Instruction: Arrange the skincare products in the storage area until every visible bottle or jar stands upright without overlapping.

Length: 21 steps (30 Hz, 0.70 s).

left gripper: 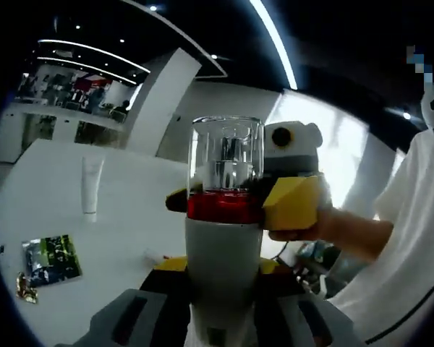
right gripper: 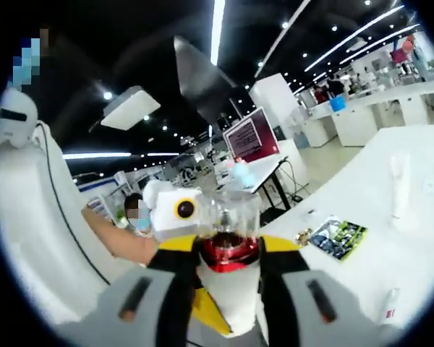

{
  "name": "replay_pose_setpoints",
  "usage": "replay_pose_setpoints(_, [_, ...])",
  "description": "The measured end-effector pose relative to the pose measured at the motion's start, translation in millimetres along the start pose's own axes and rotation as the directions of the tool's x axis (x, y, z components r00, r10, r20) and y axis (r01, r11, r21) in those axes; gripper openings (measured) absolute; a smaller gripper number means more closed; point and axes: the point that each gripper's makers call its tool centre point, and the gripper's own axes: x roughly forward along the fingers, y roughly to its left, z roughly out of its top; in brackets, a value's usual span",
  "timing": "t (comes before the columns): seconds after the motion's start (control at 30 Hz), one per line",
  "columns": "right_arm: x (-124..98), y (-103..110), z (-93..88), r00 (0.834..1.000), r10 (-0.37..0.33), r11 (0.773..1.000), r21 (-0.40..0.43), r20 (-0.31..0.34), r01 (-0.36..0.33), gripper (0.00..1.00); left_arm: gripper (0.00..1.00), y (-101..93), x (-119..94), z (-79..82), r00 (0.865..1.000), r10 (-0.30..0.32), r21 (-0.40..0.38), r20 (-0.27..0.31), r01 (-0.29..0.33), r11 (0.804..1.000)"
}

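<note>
I have the bottle [left gripper: 223, 238] up in the air, above the tabletop [left gripper: 130, 217]. My left tongs [left gripper: 224, 318] and right tongs [right gripper: 228, 289] both squeeze its white body. It looks hard and slippery, with a clear cap, so I grip low.

white table [left gripper: 130, 217] | tube [left gripper: 92, 185] upright | sachet [left gripper: 52, 259] flat
</note>
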Motion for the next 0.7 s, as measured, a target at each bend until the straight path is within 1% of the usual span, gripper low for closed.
replay_pose_setpoints(0.07, [1,0,1.0,0.999,-0.038,0.999,-0.006,-0.022,0.038,0.43,0.33,4.1,0,-2.7,1.0,0.028,0.017,-0.001,-0.028,0.999])
replay_pose_setpoints(0.13, [1,-5,2.3,0.994,-0.099,0.995,-0.019,-0.046,0.099,0.43,0.33,8.4,1,-6.9,0.998,0.068,0.026,-0.003,-0.068,0.997])
replay_pose_setpoints(0.17, [1,-5,3.2,0.992,-0.112,0.993,-0.029,-0.053,0.11,0.43,0.33,8.7,1,-7.4,0.997,0.073,0.024,-0.003,-0.073,0.997])
replay_pose_setpoints(0.2, [1,-6,0.0,0.986,-0.142,0.989,-0.046,-0.086,0.138,0.43,0.33,10.4,1,-7.8,0.995,0.096,0.031,0.003,-0.096,0.995])
replay_pose_setpoints(0.27, [3,-11,-0.9,0.975,-0.195,0.98,-0.064,-0.101,0.19,0.41,0.33,14.2,3,-9.2,0.99,0.142,0.047,-0.001,-0.141,0.989])
replay_pose_setpoints(0.3, [5,-14,-1.9,0.97,-0.222,0.975,-0.049,-0.1,0.218,0.4,0.33,16.4,3,-9.9,0.986,0.164,0.054,-0.003,-0.163,0.985])
replay_pose_setpoints(0.37, [7,-15,-1.6,0.969,-0.23,0.973,-0.041,-0.086,0.227,0.39,0.33,19.3,4,-11.5,0.981,0.194,0.061,-0.009,-0.193,0.979])
replay_pose_setpoints(0.4, [6,-23,-1.7,0.957,-0.283,0.959,-0.014,-0.066,0.283,0.36,0.33,22.3,5,-12.6,0.976,0.219,0.074,-0.012,-0.218,0.973])
replay_pose_setpoints(0.43, [4,-27,-1.0,0.948,-0.315,0.949,-0.006,-0.053,0.315,0.34,0.33,24.0,5,-14.5,0.971,0.236,0.085,-0.021,-0.234,0.969])
replay_pose_setpoints(0.47, [4,-30,-2.2,0.938,-0.344,0.939,0.0,-0.046,0.345,0.34,0.33,26.3,6,-14.1,0.966,0.257,0.084,-0.018,-0.254,0.963])
replay_pose_setpoints(0.5, [3,-33,0.0,0.927,-0.376,0.927,-0.013,-0.019,0.375,0.33,0.33,28.5,6,-14.7,0.962,0.274,0.08,-0.022,-0.271,0.959])
replay_pose_setpoints(0.53, [4,-32,-0.2,0.927,-0.376,0.926,-0.038,-0.004,0.375,0.33,0.33,29.8,6,-14.6,0.959,0.284,0.079,-0.022,-0.281,0.956])
replay_pose_setpoints(0.63, [7,-33,-7.2,0.917,-0.398,0.916,-0.059,-0.02,0.397,0.32,0.33,32.7,7,-19.6,0.95,0.311,0.094,-0.042,-0.306,0.947])
replay_pose_setpoints(0.67, [7,-33,-7.9,0.918,-0.397,0.917,-0.054,-0.02,0.396,0.32,0.33,34.5,6,-21.4,0.945,0.324,0.103,-0.044,-0.318,0.942])
replay_pose_setpoints(0.7, [6,-33,-8.5,0.914,-0.405,0.913,-0.053,-0.024,0.404,0.31,0.33,34.8,6,-22.4,0.945,0.324,0.11,-0.05,-0.317,0.942])
